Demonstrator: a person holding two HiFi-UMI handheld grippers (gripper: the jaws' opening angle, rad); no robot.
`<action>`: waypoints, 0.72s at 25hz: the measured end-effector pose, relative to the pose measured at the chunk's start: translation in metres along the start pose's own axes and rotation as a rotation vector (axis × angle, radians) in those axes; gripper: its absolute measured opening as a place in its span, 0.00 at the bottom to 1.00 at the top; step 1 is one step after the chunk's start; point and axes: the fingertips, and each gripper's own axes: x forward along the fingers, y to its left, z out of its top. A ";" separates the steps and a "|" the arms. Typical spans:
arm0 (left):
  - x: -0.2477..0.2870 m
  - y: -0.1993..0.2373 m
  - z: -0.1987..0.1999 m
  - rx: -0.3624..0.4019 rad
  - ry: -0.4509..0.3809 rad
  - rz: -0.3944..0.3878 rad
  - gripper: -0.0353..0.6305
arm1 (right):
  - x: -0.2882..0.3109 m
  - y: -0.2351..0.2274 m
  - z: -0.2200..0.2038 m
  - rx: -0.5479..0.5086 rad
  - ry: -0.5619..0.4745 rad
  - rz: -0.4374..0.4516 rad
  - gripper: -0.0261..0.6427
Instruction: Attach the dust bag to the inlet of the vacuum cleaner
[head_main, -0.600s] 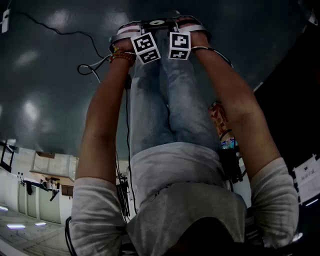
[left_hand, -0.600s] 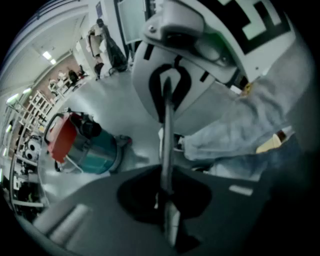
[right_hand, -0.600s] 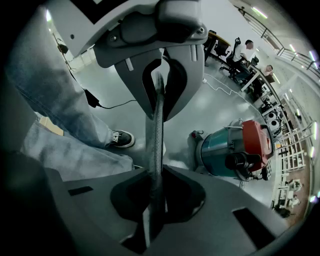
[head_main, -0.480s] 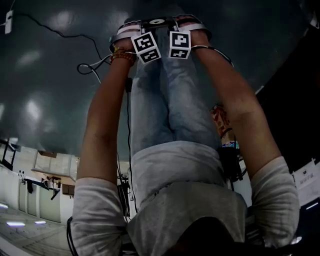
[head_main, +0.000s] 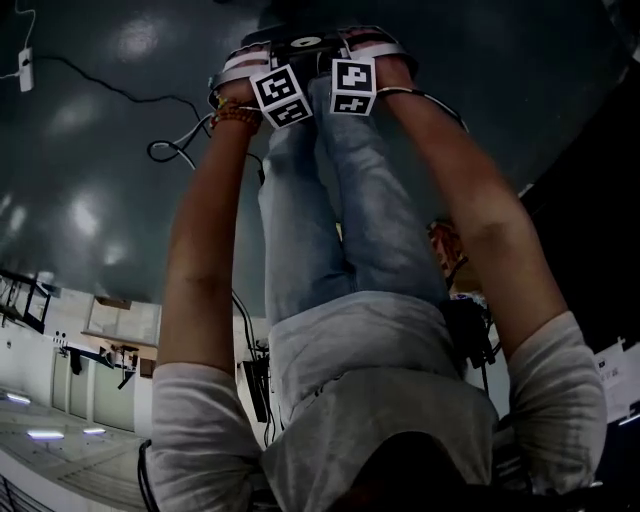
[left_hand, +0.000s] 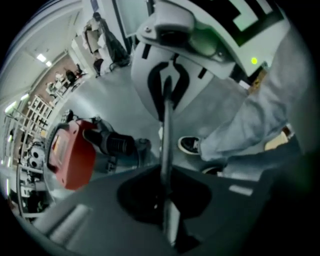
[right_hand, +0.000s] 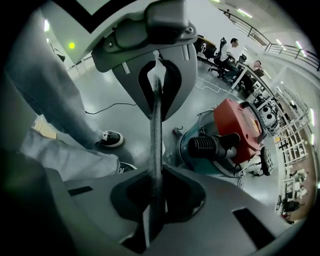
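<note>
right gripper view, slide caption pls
Right gripper, fingers shut on nothing, with a red-lidded teal vacuum cleaner beyond, to the right of the fingers

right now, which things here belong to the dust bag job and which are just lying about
Job: vacuum cleaner, its black ribbed hose, left gripper and right gripper, both shut and empty. No dust bag in view.
Lying about: floor cable, desks with seated people.

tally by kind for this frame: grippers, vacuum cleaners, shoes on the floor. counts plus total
left gripper, jaws together on nothing: 1
right gripper, jaws together on nothing: 1
vacuum cleaner, red top, teal drum: 1
shoes, dark with white soles: 2
Total: 5
</note>
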 end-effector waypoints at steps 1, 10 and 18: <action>0.004 0.006 0.000 0.010 0.006 -0.001 0.09 | 0.003 -0.006 -0.001 0.004 -0.005 0.003 0.08; 0.035 0.051 -0.018 -0.071 0.021 -0.054 0.09 | 0.038 -0.050 0.004 0.085 -0.025 0.059 0.08; 0.046 0.087 -0.025 -0.038 0.012 -0.073 0.09 | 0.060 -0.077 0.005 0.180 -0.079 0.127 0.08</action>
